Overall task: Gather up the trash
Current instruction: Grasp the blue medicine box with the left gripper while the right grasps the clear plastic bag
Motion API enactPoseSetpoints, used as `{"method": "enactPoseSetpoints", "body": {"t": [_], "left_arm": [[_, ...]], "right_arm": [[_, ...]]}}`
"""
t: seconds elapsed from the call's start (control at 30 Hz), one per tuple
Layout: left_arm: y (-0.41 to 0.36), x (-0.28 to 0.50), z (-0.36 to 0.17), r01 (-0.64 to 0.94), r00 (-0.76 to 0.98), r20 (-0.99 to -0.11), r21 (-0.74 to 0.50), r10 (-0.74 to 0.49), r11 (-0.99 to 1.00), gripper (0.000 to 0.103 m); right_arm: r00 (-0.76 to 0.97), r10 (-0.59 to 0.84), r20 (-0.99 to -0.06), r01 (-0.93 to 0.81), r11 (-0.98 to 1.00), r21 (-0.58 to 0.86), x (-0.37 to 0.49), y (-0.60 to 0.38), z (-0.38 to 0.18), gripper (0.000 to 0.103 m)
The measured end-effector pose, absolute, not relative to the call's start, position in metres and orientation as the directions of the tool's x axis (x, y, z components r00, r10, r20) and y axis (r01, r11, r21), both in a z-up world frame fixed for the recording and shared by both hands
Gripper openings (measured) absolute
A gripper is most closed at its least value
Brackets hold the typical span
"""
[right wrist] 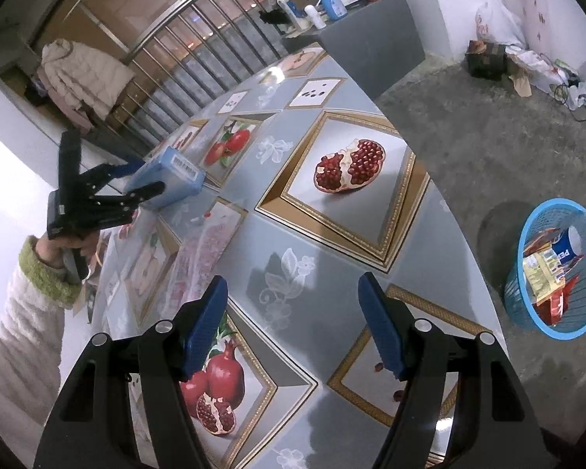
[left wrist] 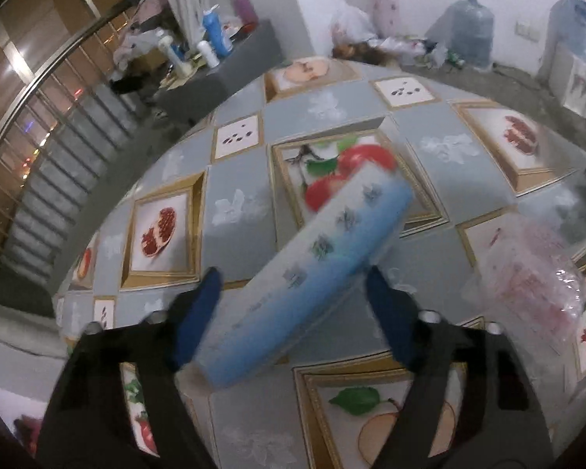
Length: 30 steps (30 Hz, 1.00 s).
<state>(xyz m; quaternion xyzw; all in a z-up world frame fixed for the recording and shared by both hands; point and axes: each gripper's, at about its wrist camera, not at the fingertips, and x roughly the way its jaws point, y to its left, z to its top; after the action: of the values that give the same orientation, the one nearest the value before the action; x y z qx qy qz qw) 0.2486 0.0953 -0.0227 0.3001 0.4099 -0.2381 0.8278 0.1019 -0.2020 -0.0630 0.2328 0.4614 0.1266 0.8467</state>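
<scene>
Left wrist cam: the left gripper (left wrist: 293, 297) has its jaws spread around a long blue box (left wrist: 308, 273) lying diagonally between them above the worktop (left wrist: 246, 179); blur hides whether the pads touch it.

Right wrist cam: right gripper (right wrist: 293, 324) jaws wide open and empty near the worktop's edge. The blue basket (right wrist: 554, 328) with wrappers is on the floor.

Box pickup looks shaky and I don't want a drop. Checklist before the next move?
1. Blue box between left gripper fingers: ok.
2. Firm grip on the box: cannot tell, it is blurred.
3. Right gripper open and empty: ok.
4. Blue basket on the floor, top open: ok.
5. Table cleared of trash: not ok, plastic wrapper lies on it.
</scene>
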Motion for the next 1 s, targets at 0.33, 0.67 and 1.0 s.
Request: {"method": "enactPoseSetpoints", "body": {"t": [0.33, 0.67, 1.0], "left_arm": [[0.11, 0.204, 0.003, 0.598, 0.461, -0.862, 0.128, -0.21, 0.791, 0.029], [0.159, 0.124, -0.002, 0.399, 0.47, -0.814, -0.149, -0.342, 0.905, 0.029], [0.189, 0.098, -0.02, 0.213, 0.566, -0.728, -0.325, -0.387, 0.922, 0.029]], "right_arm": [[0.548, 0.453, -0.703, -0.023, 0.849, 0.528, 0.096, -0.201, -0.058, 0.068], [0.499, 0.513, -0.698, -0.088, 0.831, 0.549, 0.097, -0.166, -0.061, 0.068], [0.443, 0.48, -0.757, -0.101, 0.866, 0.49, 0.12, -0.116, -0.071, 0.05]]}}
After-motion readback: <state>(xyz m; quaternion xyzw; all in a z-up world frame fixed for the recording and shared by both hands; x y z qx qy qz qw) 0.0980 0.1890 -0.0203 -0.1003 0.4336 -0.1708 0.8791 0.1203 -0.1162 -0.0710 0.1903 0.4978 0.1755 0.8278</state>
